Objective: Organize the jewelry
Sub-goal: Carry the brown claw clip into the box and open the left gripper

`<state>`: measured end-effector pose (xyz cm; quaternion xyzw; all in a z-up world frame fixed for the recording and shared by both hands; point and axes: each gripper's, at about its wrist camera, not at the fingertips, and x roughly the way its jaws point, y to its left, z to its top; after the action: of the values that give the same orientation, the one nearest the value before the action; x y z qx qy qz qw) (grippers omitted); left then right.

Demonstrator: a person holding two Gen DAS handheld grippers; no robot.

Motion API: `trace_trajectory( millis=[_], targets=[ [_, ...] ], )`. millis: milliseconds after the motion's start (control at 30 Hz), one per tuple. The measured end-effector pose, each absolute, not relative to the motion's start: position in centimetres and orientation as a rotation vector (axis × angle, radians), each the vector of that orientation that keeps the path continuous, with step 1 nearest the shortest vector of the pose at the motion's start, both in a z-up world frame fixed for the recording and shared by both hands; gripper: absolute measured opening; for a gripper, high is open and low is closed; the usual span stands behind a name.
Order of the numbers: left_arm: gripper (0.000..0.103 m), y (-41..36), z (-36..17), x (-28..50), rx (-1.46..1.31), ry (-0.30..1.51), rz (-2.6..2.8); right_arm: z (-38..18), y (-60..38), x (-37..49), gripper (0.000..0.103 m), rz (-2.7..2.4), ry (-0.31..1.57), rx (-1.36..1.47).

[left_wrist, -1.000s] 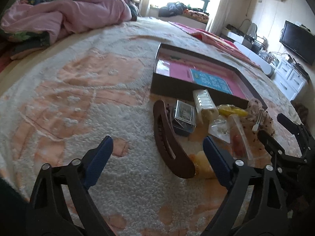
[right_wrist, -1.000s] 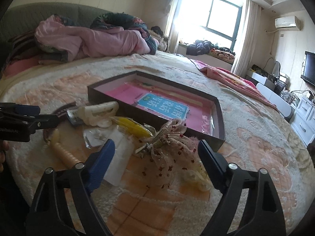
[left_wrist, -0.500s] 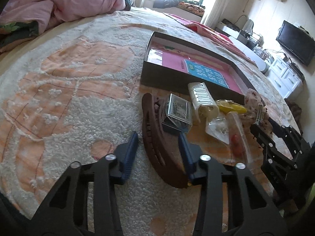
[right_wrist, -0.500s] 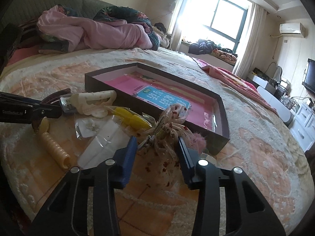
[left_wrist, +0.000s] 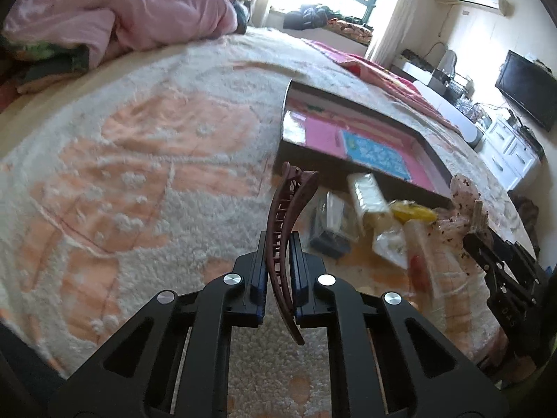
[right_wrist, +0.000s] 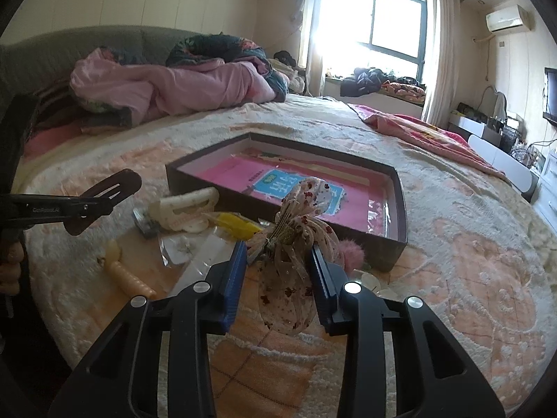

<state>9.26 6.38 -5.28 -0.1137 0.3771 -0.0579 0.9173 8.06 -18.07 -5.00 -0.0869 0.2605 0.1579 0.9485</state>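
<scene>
My left gripper [left_wrist: 278, 254] is shut on a long brown hair clip [left_wrist: 287, 223] and holds it lifted above the bedspread; the clip also shows in the right wrist view [right_wrist: 108, 191]. My right gripper [right_wrist: 278, 261] is shut on a sheer spotted bow hairpiece [right_wrist: 296, 244], raised in front of the dark shallow box [right_wrist: 397, 209] with a pink lining. The box also shows in the left wrist view [left_wrist: 313, 156]. Loose pieces lie before it: a cream clip [right_wrist: 184, 205], a yellow item [right_wrist: 236, 224], a clear packet [right_wrist: 205, 261].
A cream ribbed stick [right_wrist: 128, 278] lies on the bedspread at the left. A pink fluffy ball [right_wrist: 351, 247] sits by the box corner. Pink bedding [right_wrist: 167, 87] is piled at the far side. The bed edge falls away at the right.
Both grippers closed from wide open. The left one took the brown clip and lifted it off the bedspread. The right one closed on the spotted bow and raised it.
</scene>
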Motion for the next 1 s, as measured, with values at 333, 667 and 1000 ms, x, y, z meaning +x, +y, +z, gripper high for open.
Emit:
trace_trajectory(
  millis=[333,667,1000],
  targets=[
    [0.006,3.8,-2.9,11.5,-0.183,0.718,-0.171,-2.5,-21.0,9.3,0.034,0.297,0.494,-0.072],
    [0.006,1.4,-1.8,16.0,-0.157,0.696,-0.213,-1.7,-24.6,12.5,0.034,0.267,0.542,0.044],
    [0.006,0.9,-2.1,21.4,-0.151,0.725,-0.213,-1.7,-26.2,16.4,0.034,0.257,0.577,0.072]
  ],
)
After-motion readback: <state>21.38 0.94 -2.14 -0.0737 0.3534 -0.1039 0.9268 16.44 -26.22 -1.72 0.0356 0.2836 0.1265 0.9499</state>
